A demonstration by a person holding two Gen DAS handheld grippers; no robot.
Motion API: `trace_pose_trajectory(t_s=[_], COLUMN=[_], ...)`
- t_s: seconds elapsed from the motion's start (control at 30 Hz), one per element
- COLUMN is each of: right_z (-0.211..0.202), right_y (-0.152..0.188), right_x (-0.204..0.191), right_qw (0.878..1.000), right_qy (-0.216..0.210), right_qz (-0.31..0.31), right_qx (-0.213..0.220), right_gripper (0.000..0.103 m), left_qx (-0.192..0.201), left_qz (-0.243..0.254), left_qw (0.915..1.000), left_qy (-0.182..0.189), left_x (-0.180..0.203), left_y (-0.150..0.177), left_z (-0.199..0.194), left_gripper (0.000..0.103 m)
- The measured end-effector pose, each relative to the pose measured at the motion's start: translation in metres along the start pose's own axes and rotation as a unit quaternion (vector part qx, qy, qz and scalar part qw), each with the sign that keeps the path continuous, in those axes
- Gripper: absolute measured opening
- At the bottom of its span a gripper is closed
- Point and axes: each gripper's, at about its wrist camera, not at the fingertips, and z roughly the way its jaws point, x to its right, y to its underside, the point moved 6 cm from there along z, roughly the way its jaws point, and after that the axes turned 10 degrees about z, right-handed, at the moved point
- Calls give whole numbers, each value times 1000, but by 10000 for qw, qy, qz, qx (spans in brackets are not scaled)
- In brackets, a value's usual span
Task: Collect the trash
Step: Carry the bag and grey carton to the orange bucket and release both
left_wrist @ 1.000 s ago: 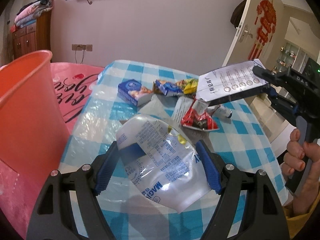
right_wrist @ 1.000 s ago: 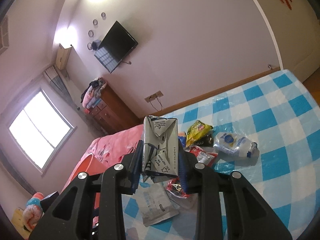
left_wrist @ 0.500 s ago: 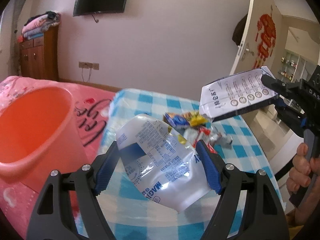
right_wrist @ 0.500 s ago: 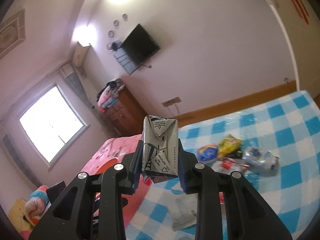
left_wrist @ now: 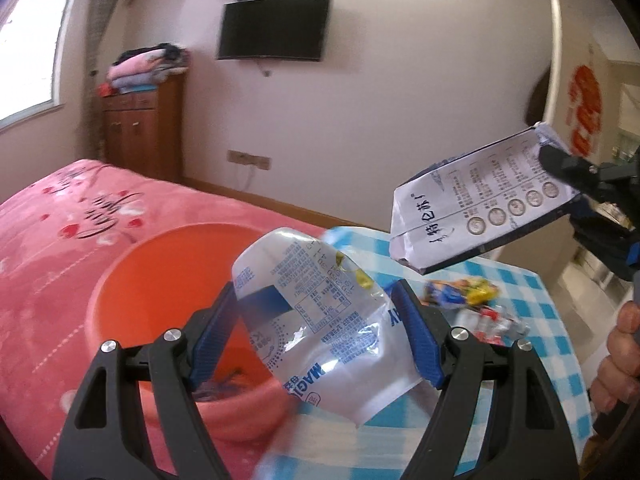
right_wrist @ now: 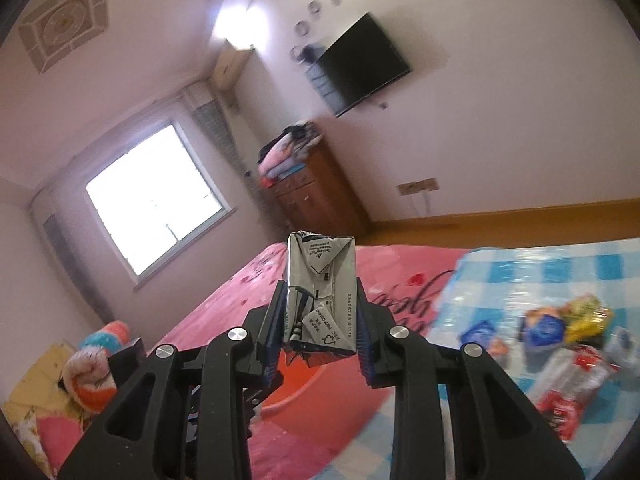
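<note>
Change: a second ago your left gripper (left_wrist: 316, 336) held the pouch (left_wrist: 320, 320) low over the checked table (left_wrist: 532, 300), with the bin's wall at the left edge. Now the bin (left_wrist: 160, 280) lies open below and ahead of it, its inside in full view.
Change, right side: the carton (right_wrist: 320, 296) in your right gripper (right_wrist: 320, 332) was over the litter on the table; now it is off the table edge, with the pink bed (right_wrist: 240, 300) behind and the bin's orange rim low behind its jaws.
Meaning: both pieces look carried from pickup to drop-off. The next step is probably the release. Neither is let go yet.
Left gripper: jaws spread wide, blue pads pressing the sides of the clear printed pouch, which bulges between them.
Right gripper: jaws nearly together, pinching the flattened carton, which stands upright between the pads.
Left hand pose: the gripper points down at a slant towards the bin, with the pouch's far end over the bin's near rim.
Right hand pose: seen from the left view, your fingers (left_wrist: 616, 356) wrap its handle at the right edge. The gripper points closer to level, and the carton hangs high above the table edge, to the right of the bin.
Left behind: a small heap of wrappers (right_wrist: 568, 328) remains on the table.
Bin contents: something dark lies at the bottom; what it is cannot be told.
</note>
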Motion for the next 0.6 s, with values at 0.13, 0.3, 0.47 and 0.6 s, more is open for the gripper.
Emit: trace_pose_trajectory(t_s=[0.13, 0.3, 0.47, 0.6], right_z=[39, 79, 107, 123], right_y=[12, 28, 44, 64], right_x=[-19, -28, -27, -18], right_qw=[9994, 9980, 9962, 9935], right_qy=[-94, -68, 77, 124], right_qz=[-127, -178, -255, -199], right_qx=[-323, -596, -835, -1118], right_gripper=[32, 32, 33, 48], left_qx=[-110, -287, -457, -417], left_qz=[-202, -421, -565, -517], left_qw=[9994, 9968, 9951, 9950], left_qy=[-273, -613, -668, -746], left_x=[-34, -67, -84, -86], left_y=[6, 15, 28, 31], left_z=[7, 19, 30, 31], left_gripper=[78, 78, 79, 91])
